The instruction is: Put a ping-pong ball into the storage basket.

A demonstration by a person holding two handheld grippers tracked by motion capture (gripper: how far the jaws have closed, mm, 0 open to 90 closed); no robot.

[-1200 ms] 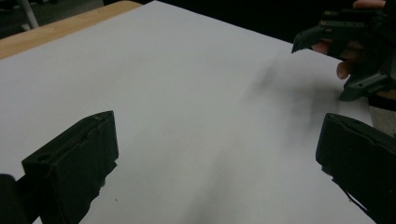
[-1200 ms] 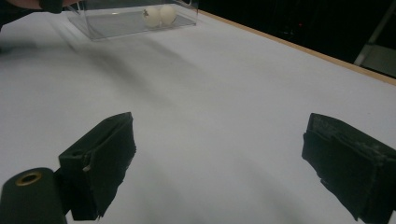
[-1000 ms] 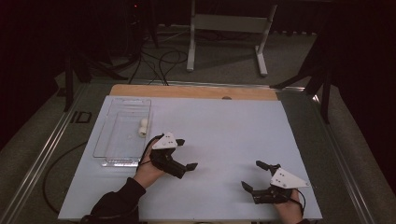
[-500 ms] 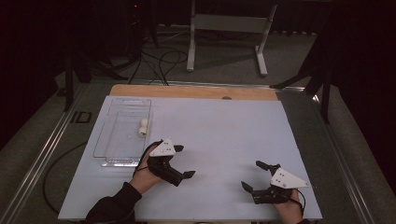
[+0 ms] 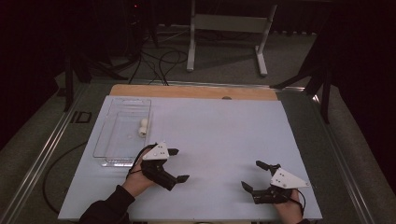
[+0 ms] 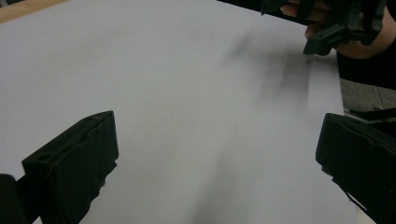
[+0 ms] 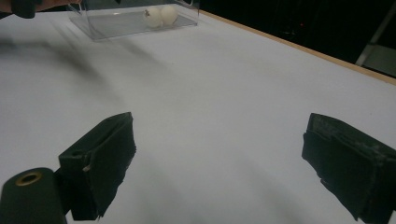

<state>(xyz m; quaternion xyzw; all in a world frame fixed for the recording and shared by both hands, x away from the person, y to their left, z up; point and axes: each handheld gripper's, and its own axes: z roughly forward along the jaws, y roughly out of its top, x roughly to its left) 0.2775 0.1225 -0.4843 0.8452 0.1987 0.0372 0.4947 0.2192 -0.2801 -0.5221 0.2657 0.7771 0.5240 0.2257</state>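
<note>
1. At the left of the high view a clear tray [image 5: 122,133] lies flat on the white worktop [image 5: 219,135], its long side running away from the person. Two small white egg-like pieces [image 5: 142,127] sit touching each other against its right wall; I judge the tray is there to stop them rolling off. In the right gripper view the same pair [image 7: 159,15] shows at the upper left, inside the clear walls.

2. Just below and right of the tray, the left tongs [image 5: 176,164] hang over bare worktop, jaws wide apart and empty, pointing toward the right of the frame. Their own view has nothing between the jaws but white surface. That open, idle pose near the tray suggests a hand either finished with the pieces or not yet reaching for them; which, I cannot tell.

3. At the lower right of the high view the right tongs [image 5: 254,175] rest low by the near edge, jaws also spread and holding nothing, aimed leftward across the worktop. Well apart from the tray, they look parked out of the way.
</note>
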